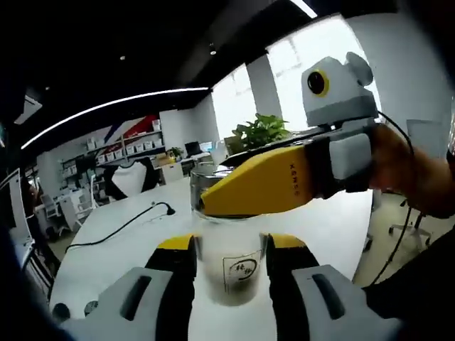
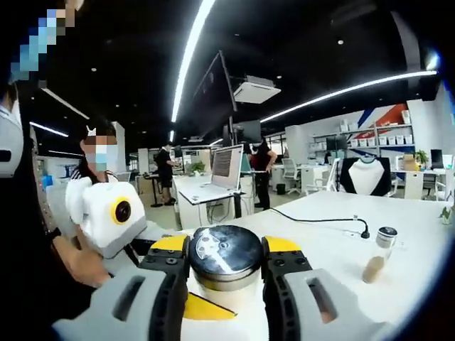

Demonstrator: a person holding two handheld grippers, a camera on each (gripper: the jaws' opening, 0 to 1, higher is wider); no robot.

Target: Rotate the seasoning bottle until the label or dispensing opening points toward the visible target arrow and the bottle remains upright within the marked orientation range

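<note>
In the left gripper view, a black cable crosses the white tabletop at left of centre. At lower centre the left gripper has its yellow-tipped black jaws set either side of a translucent seasoning bottle with a printed label, the pads against its lower body, apparently pinching it. From the right, the right gripper reaches in with a yellow jaw lying across the bottle's upper part. In the right gripper view, the left gripper's body sits at lower left; at lower centre the right gripper has its jaws closed against the bottle's round dark metal-rimmed cap. A small clear shaker with brown contents stands well apart at right, near the cable's end. The bottle stands upright on the table. No target arrow is discernible. Judgement: the rotation step is in hand; the next move calls for turning the bottle about its vertical axis without tipping it, the label facing the left gripper's camera at present.
</note>
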